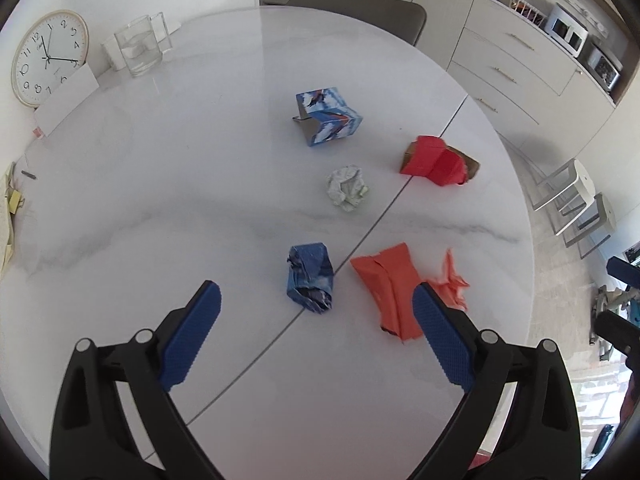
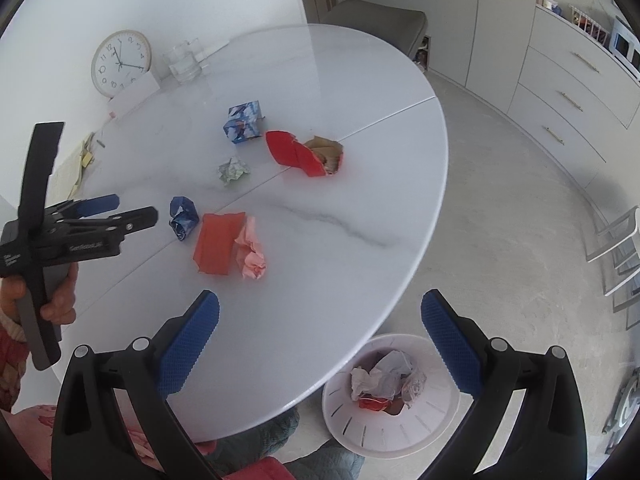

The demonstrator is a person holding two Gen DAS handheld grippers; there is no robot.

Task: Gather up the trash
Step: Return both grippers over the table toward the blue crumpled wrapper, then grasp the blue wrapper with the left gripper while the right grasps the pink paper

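Left wrist view shows my left tongs [image 1: 316, 304] spread wide apart and empty above the white marble bench [image 1: 160, 208], with a crumpled blue wrapper [image 1: 310, 280] lying between the two fingertips, on the seam that crosses the bench. Just right of it sits a flattened orange paper [image 1: 390, 288], partly behind the right fingertip, and a pink crumpled scrap [image 1: 450, 280] touches its far edge. Further off I see a white paper ball [image 1: 347, 187], a blue printed box [image 1: 328, 114] standing upright, and a torn red box [image 1: 438, 162]. A wall clock [image 1: 48, 56] and a glass [image 1: 138, 50] stand at the far left rim. From the right wrist view, my right tongs [image 2: 320, 306] are also apart and hold nothing, hovering over the near rim of the bench. Below that rim, on the floor, stands a white bin [image 2: 384, 420] with crumpled papers inside. A hand [image 2: 60, 296] grips the left tool at the left edge.
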